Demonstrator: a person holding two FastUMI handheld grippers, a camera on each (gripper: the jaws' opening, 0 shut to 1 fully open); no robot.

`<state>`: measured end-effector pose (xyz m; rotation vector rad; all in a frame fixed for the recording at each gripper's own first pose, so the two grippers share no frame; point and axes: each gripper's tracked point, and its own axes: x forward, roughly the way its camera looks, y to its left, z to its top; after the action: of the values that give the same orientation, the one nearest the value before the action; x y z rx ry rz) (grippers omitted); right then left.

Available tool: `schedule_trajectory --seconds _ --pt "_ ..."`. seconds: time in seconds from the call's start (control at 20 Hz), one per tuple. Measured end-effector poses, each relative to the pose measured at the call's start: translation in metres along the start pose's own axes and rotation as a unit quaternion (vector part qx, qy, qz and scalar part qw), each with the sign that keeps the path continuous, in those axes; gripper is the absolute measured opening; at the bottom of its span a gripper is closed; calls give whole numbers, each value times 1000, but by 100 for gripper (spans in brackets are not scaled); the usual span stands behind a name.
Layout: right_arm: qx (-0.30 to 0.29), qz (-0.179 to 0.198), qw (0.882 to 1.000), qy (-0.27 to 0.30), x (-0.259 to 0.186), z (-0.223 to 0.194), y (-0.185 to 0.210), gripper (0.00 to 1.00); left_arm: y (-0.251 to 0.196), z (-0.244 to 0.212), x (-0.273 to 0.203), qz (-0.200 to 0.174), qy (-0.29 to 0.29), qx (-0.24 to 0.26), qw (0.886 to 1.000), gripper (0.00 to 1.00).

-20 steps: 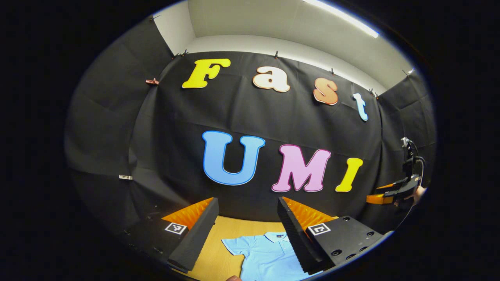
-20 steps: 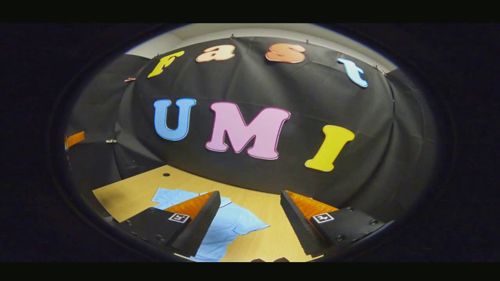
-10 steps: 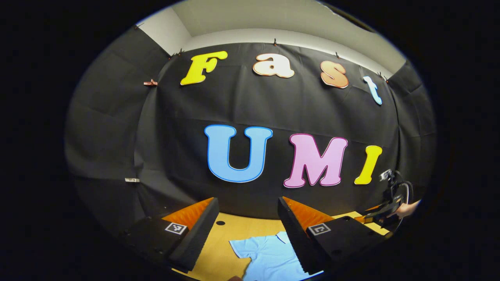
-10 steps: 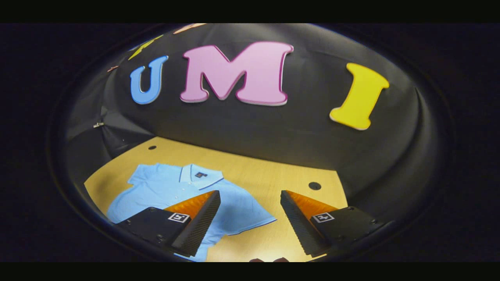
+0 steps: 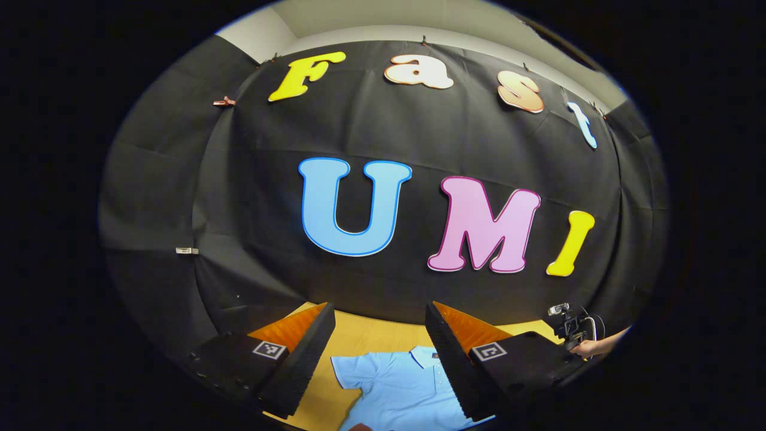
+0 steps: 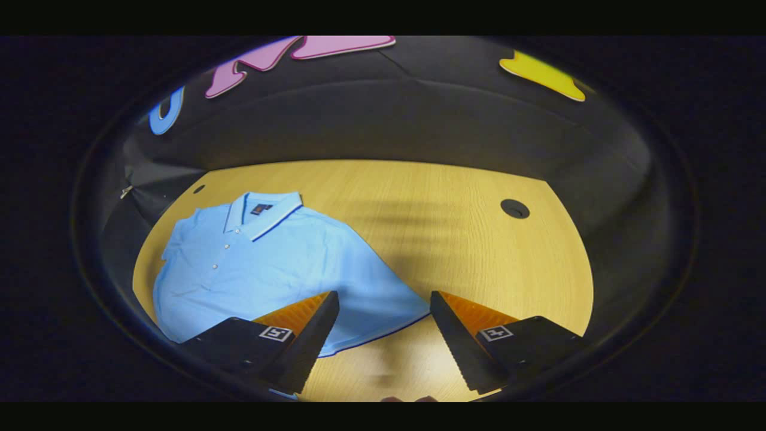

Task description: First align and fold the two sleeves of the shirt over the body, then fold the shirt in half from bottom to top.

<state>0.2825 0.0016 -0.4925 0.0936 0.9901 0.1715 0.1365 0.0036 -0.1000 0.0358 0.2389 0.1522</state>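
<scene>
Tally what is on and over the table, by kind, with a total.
Light blue polo shirt: 1
Wooden table: 1
Round holes in the tabletop: 2
Grippers, left gripper and right gripper: 2
Total: 6

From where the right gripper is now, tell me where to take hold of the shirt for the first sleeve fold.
Grip the hem of the sleeve that lies spread flat on the table, just ahead of the open right gripper. Come down from above at its outer edge, one finger slipping under the cloth: the shirt lies flat, so only an edge gives purchase, and from there the sleeve can probably fold inward over the body.
</scene>
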Motion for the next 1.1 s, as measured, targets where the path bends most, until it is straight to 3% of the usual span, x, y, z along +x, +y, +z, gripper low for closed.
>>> schedule_trajectory --seconds 0.15,0.3,0.35,0.45,0.6,0.65,0.75,0.85,0.9,0.95,1.1 --pt "6 -16 999 40 15 -21 -6 97 16 -2 -2 7 3 15 1000 97" --pt "1 -16 999 36 15 -18 -2 95 27 -15 -7 14 22 8 1000 97" --pt "-1 -8 999 36 21 -18 3 72 29 -18 -7 15 27 7 999 97" --pt "-1 -8 999 33 25 -16 7 14 36 -22 -6 18 34 9 999 96" --pt "-3 12 1000 -7 6 12 35 5 46 -19 -4 21 31 10 999 96" --pt "-6 31 999 -33 -4 27 51 10 50 -23 -2 23 32 11 999 96" --pt "-12 78 995 -68 -27 52 90 10 57 -32 3 24 40 8 999 96" --pt "-9 125 990 -62 -36 54 134 7 60 -46 10 26 61 -2 998 97" --pt "-12 129 990 -48 -32 47 143 5 59 -49 14 24 65 -11 998 97" --pt "-22 125 991 -40 -24 41 146 10 57 -52 20 20 68 -20 997 97" --pt "-5 130 992 -1 -4 19 158 60 51 -71 39 7 85 -26 996 97"
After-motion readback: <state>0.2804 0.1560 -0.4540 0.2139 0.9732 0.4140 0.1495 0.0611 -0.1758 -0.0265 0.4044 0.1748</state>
